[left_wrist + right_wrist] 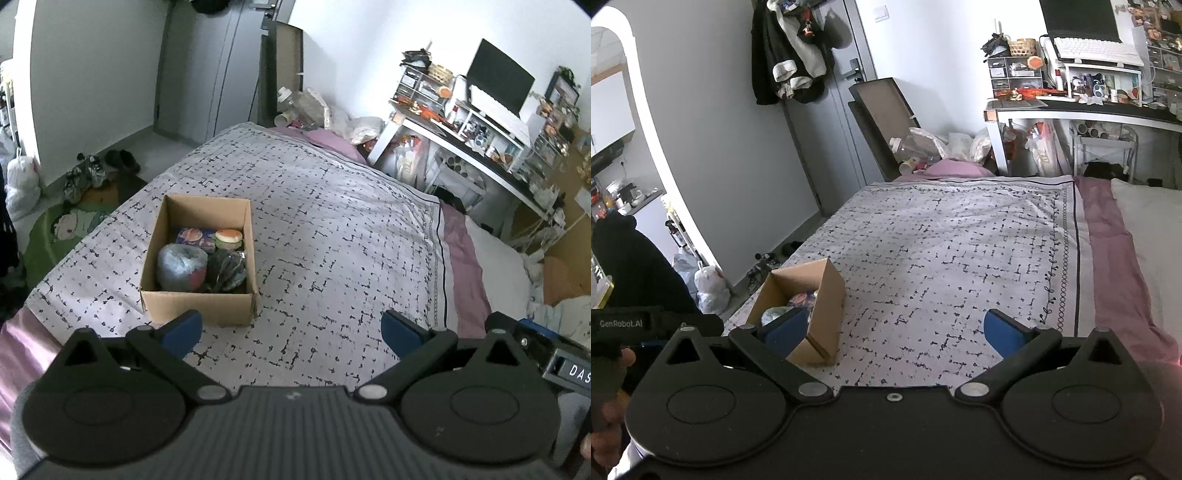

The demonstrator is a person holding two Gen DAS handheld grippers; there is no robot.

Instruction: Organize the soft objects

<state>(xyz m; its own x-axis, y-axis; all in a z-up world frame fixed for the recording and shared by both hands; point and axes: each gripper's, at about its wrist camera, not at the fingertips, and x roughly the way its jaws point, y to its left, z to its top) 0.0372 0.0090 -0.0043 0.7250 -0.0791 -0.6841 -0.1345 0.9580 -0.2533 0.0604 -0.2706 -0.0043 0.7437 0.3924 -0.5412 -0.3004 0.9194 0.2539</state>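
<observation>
An open cardboard box stands on the patterned bedspread. Inside lie a grey-blue ball with a red patch, a dark bundled item, a burger-shaped toy and a purple packet. My left gripper hovers open just in front of the box, with nothing between its blue pads. In the right wrist view the same box sits at lower left, partly hidden behind the left blue pad. My right gripper is open and holds nothing.
A cluttered white desk with a monitor lines the right side. A pink sheet and white pillow lie to the right. Bags and bottles pile up at the bed's far end. Shoes and a green mat cover the floor on the left.
</observation>
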